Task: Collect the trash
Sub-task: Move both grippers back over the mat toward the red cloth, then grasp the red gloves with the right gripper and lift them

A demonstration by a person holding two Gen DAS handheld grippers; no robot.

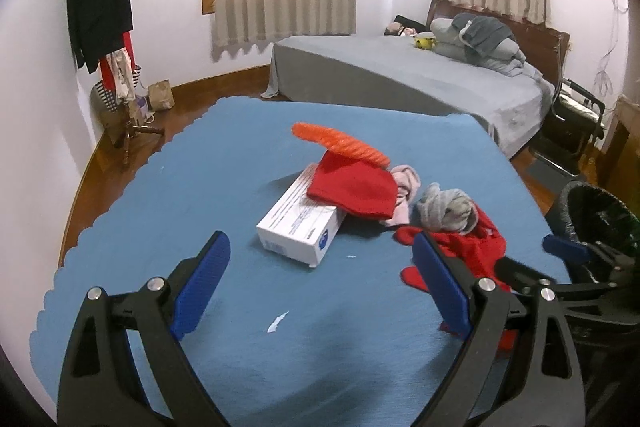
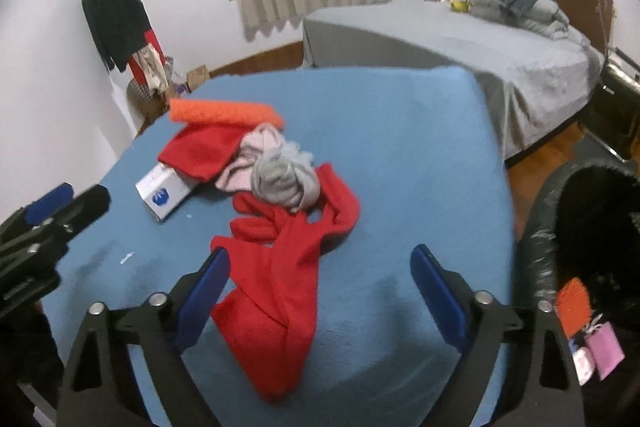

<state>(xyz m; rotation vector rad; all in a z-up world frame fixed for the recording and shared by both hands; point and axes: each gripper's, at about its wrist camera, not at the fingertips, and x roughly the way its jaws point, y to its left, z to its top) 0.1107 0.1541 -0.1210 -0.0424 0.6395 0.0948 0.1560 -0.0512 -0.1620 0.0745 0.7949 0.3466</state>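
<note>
Black gripper (image 1: 320, 287) arms, blue ribbed pads (image 1: 204, 283), silver screws (image 1: 156, 283)

The left gripper (image 1: 320, 283) hangs wide open over the blue tablecloth (image 1: 200, 187), nothing between its blue pads (image 1: 202, 285). A white paper scrap (image 1: 277, 322) lies just ahead. Further on, a white box (image 1: 298, 229) sits under a red cloth (image 1: 354, 189), beside grey socks (image 1: 448, 209). A black-lined bin (image 1: 596, 219) stands off the right edge.

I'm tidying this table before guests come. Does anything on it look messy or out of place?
Yes. Clothes lie heaped on the blue table cover: a red knit hat draped over one end of the white cardboard box, a balled grey sock on a crumpled red garment, and a small white paper scrap near the front.
</note>
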